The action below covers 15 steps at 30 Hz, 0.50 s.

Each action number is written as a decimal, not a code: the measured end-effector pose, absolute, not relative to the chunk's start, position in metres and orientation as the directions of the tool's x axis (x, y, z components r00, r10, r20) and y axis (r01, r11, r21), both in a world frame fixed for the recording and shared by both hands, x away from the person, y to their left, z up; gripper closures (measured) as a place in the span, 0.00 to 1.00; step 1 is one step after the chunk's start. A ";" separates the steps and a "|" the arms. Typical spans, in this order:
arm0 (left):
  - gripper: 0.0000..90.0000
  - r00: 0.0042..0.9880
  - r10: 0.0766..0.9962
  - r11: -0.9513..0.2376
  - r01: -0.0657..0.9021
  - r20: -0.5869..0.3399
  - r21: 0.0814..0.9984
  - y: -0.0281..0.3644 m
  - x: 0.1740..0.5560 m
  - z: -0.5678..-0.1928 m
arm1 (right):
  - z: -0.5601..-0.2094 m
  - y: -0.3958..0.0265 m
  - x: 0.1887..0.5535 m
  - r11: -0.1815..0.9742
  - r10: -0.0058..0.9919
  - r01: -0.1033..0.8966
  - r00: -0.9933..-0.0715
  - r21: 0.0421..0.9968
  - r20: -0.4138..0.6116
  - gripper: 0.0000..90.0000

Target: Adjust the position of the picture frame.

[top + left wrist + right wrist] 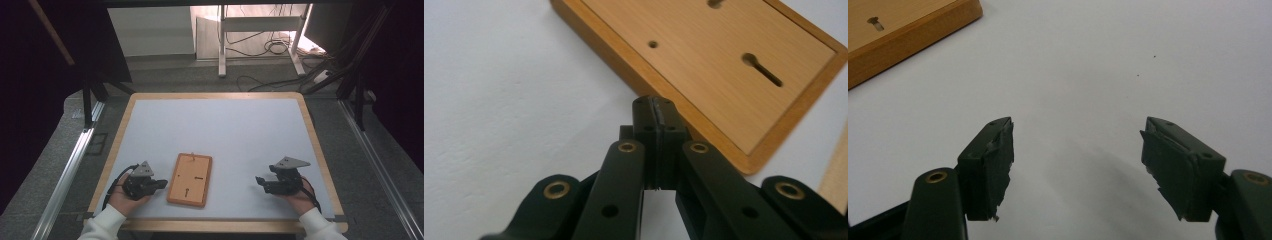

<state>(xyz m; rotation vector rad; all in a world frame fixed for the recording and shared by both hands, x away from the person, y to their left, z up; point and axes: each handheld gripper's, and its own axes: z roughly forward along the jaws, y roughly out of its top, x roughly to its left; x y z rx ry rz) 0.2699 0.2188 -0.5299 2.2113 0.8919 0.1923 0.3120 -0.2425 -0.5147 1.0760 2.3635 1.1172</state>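
Both tools sit near the bench's (215, 120) front edge: left tool (161, 184) pressed closed on nothing, right tool (259, 182) spread wide and empty. Between them lies the wooden board (190, 179), nearer the left tool.

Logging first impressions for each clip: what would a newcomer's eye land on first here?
The orange-brown wooden board with keyhole slots, lying flat near the front edge of the pale table, stands out at once. A hand-held gripper flanks it on each side: the left gripper with its jaws pressed together, tips close to the board's edge, and the right gripper with its jaws spread over bare tabletop.
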 end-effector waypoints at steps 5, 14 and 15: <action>1.00 0.763 0.636 -0.516 0.533 -0.117 0.670 0.213 0.268 -0.529 | -0.516 -0.242 0.313 0.414 0.749 0.509 -0.661 0.755 0.035 0.32; 1.00 0.763 0.635 -0.532 0.545 -0.121 0.648 0.215 0.269 -0.531 | -0.515 -0.243 0.313 0.407 0.757 0.512 -0.653 0.757 0.034 0.32; 1.00 0.763 0.635 -0.529 0.545 -0.123 0.650 0.214 0.269 -0.531 | -0.515 -0.243 0.313 0.407 0.757 0.511 -0.653 0.757 0.034 0.32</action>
